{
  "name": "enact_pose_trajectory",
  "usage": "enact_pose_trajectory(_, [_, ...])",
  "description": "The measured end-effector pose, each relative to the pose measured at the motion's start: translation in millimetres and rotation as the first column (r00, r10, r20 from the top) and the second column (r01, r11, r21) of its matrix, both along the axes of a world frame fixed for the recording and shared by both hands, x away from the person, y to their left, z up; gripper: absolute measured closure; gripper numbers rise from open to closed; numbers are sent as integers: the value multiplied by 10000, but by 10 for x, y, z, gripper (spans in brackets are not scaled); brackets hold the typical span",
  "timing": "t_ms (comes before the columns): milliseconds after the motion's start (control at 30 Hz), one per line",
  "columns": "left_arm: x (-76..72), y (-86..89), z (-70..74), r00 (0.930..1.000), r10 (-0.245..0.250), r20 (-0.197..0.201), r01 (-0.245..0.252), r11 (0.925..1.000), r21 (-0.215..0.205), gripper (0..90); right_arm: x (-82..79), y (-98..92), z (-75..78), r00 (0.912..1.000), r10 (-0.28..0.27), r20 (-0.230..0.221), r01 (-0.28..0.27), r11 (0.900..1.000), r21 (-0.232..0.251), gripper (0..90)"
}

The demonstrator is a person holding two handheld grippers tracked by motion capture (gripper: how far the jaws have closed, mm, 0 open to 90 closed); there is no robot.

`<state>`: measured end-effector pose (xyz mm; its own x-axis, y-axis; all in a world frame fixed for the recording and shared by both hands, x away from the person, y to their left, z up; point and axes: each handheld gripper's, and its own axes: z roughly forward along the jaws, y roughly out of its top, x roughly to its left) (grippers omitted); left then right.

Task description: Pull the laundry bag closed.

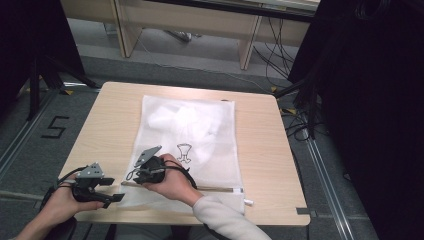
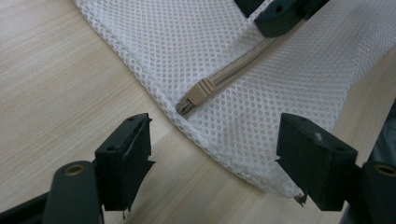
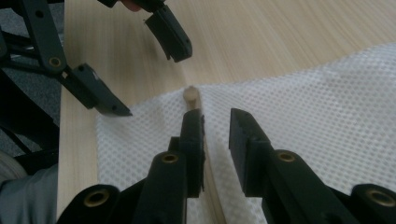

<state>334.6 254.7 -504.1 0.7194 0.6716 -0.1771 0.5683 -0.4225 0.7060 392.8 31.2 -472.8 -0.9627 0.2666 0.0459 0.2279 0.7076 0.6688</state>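
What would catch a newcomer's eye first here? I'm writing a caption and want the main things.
A white mesh bag lies flat in the middle of the wooden table, with white cloth showing through it. Its beige zipper runs along the near edge. The right gripper sits over the zipper, jaws slightly apart, and the left gripper waits open at the bag's near left corner.

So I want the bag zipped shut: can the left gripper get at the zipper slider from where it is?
Probably yes: the left gripper is open, and the zipper slider lies uncovered just ahead.
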Motion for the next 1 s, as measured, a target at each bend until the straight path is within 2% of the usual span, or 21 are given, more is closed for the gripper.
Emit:
enact_pose_trajectory(200, [-4, 2, 3, 10000, -12, 13, 12, 10000, 58, 260, 4, 179, -78, 9995, 283, -103, -285, 9995, -120, 760])
enact_pose_trajectory(233, [-4, 2, 3, 10000, -1, 10, 1, 10000, 48, 259, -12, 200, -94, 9995, 149, -291, -152, 9998, -92, 759])
enact_pose_trajectory(467, [-7, -4, 4, 10000, 48, 13, -48, 10000, -17, 259, 5, 297, -131, 9991, 354, -250, -357, 9993, -117, 750])
enact_pose_trajectory(567, [-4, 0, 4, 10000, 11, 14, -11, 10000, 40, 260, 10, 339, -157, 9994, 307, -147, -311, 9990, -306, 750])
enact_pose_trajectory(800, [-2, 2, 1, 10000, -49, -13, 49, 10000, 19, 259, 2, 425, -208, 9983, 386, -447, -400, 9987, -309, 763])
enact_pose_trajectory(867, [-1, 3, 0, 10000, -65, -24, 65, 10000, 46, 259, 11, 436, -232, 9982, 489, -341, -503, 9978, -422, 777])
enact_pose_trajectory(900, [-1, 3, 0, 10000, -50, -26, 50, 10000, 50, 259, -7, 434, -231, 9983, 265, -528, -295, 9979, -577, 785])
enact_pose_trajectory(933, [-1, 2, 0, 10000, -39, -25, 39, 10000, 37, 259, 7, 441, -251, 9983, 397, -436, -419, 9978, -504, 797])
enact_pose_trajectory(1000, [-2, 3, 0, 10000, -41, -30, 42, 10000, 38, 259, 23, 435, -254, 9984, 467, -307, -488, 9965, -682, 814])
